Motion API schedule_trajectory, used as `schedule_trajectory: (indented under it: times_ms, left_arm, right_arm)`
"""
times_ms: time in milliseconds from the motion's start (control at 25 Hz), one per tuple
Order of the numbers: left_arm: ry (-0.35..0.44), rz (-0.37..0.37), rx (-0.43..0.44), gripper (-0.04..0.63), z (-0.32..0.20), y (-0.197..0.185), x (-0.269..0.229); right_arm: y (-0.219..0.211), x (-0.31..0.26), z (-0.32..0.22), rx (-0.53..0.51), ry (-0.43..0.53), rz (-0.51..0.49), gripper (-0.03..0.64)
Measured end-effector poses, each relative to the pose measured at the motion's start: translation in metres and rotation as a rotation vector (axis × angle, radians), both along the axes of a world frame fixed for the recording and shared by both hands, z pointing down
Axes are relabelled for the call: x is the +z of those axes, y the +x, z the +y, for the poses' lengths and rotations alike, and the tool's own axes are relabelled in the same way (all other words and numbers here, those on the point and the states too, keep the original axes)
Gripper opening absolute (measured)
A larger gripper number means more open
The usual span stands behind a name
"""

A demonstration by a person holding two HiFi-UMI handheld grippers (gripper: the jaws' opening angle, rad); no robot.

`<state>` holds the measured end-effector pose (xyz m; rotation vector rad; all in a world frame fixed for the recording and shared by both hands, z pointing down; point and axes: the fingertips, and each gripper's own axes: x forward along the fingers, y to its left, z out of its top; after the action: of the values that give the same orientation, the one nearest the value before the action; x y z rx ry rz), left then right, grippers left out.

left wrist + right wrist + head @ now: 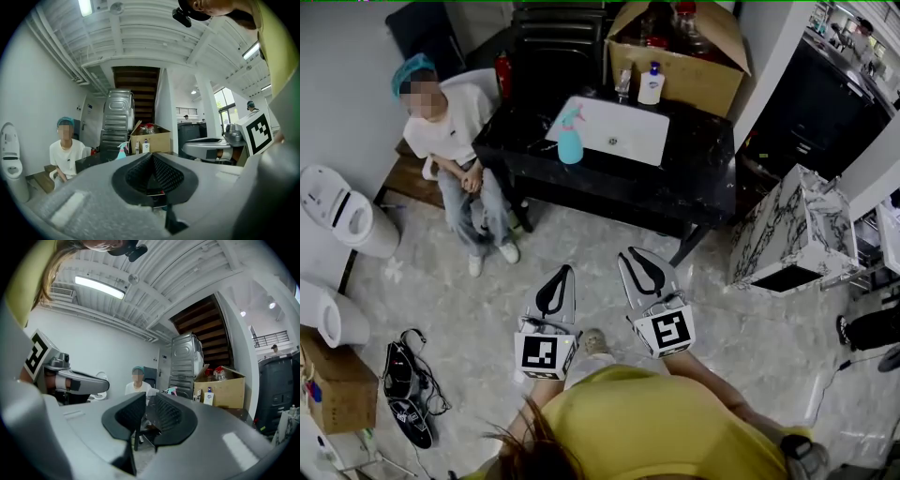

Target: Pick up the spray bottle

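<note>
The teal spray bottle [570,139] with a pink trigger stands upright on the black counter [698,164], at the left rim of the white sink [630,133]. Both grippers are held over the floor well short of the counter, pointing toward it. My left gripper [567,271] has its fingertips together and nothing in them. My right gripper [630,253] shows a narrow slit between its jaws, also with nothing in them. The left gripper view has the spray bottle [122,151] small and far off, just above the left gripper [152,155]. The right gripper view has the spray bottle [171,391] beyond the right gripper [146,397].
A person [450,131] sits on a bench left of the counter. A cardboard box [680,66] and a white pump bottle [651,84] stand behind the sink. A marble-patterned cabinet [787,234] is at right. Toilets [342,216] and cables [408,384] lie at left.
</note>
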<state>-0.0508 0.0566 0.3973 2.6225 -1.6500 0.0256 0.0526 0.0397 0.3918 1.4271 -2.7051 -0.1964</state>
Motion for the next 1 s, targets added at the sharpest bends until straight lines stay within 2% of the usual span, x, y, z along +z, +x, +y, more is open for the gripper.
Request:
schedule_trajectory:
  times_ms: [280,640,1000]
  left_arm:
    - [-0.029,0.017,0.059,-0.002,-0.044,-0.009,0.009]
    - [-0.039,0.033,0.039,-0.002,-0.063,-0.034,0.013]
    - [-0.014,0.042,0.021,-0.002,-0.088,-0.049,0.016]
  right_arm:
    - [-0.015,0.010,-0.044,0.045,-0.033,0.008,0.076]
    - [-0.035,0.015,-0.072,0.044,-0.056,0.009,0.097]
    - [-0.048,0.018,-0.106,0.034,-0.029,-0.016,0.114]
